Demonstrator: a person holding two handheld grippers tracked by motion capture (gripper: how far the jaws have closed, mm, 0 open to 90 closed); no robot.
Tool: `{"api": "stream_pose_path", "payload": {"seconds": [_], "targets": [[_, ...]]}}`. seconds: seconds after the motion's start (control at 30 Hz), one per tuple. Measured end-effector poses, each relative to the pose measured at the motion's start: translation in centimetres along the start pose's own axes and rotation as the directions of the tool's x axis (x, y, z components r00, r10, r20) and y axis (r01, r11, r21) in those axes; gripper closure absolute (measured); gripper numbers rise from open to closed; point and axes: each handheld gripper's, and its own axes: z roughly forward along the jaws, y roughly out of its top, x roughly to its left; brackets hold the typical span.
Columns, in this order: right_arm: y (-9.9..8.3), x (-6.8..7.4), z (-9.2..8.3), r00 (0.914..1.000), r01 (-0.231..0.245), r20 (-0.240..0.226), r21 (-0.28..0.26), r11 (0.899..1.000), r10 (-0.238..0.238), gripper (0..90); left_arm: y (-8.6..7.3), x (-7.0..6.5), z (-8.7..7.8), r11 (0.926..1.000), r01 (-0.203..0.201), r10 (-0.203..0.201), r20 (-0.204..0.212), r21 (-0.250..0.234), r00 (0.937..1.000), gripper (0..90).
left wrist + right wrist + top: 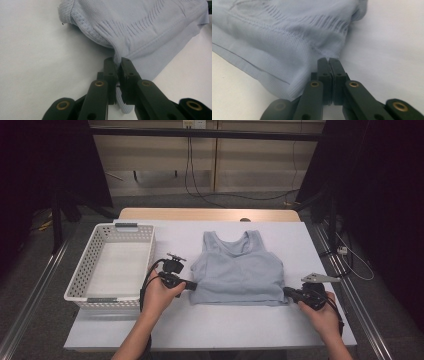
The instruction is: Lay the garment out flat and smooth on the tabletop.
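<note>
The pale blue top [236, 270] lies flat on the tabletop [210, 325], just right of the white basket [114, 265]. My left tongs [192, 285] pinch its lower left corner; my right tongs [287, 292] are clamped on its lower right corner.

We see a pale blue top [236, 270] flat on white table [210, 325], L gripper [192, 284] at its left hem corner, R gripper [289, 292] at right corner; white basket [86, 272] sits left.
</note>
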Motion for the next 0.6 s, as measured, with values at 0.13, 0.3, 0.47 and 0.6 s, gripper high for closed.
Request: {"api": "stream_pose_path", "payload": {"seconds": [0.13,0.3,0.47,0.6], "targets": [[0.0,-1.0,-1.7,0.9998,-0.017,-0.005,-0.048,0.999,0.017,89.1,0.0,0.1,0.3,1.0,-0.006,0.005,0.013,0.008,0.9999,84.7],[-0.5,-1.3,-1.1,0.9999,-0.01,0.011,-0.019,1.0,0.01,89.0,0.1,-0.2,0.6,0.9997,-0.019,0.019,-0.01,0.014,0.9998,84.7],[-0.6,-1.0,-0.4,0.9996,0.007,0.027,-0.008,1.0,-0.007,88.8,-0.3,-0.1,0.9,0.9997,-0.019,0.019,-0.008,0.017,0.9998,83.5],[-0.3,-0.9,-0.2,0.9982,0.032,0.051,-0.005,0.999,-0.032,88.8,-0.3,-0.2,0.8,0.9998,-0.018,0.018,-0.014,0.013,0.9997,83.8]]}}
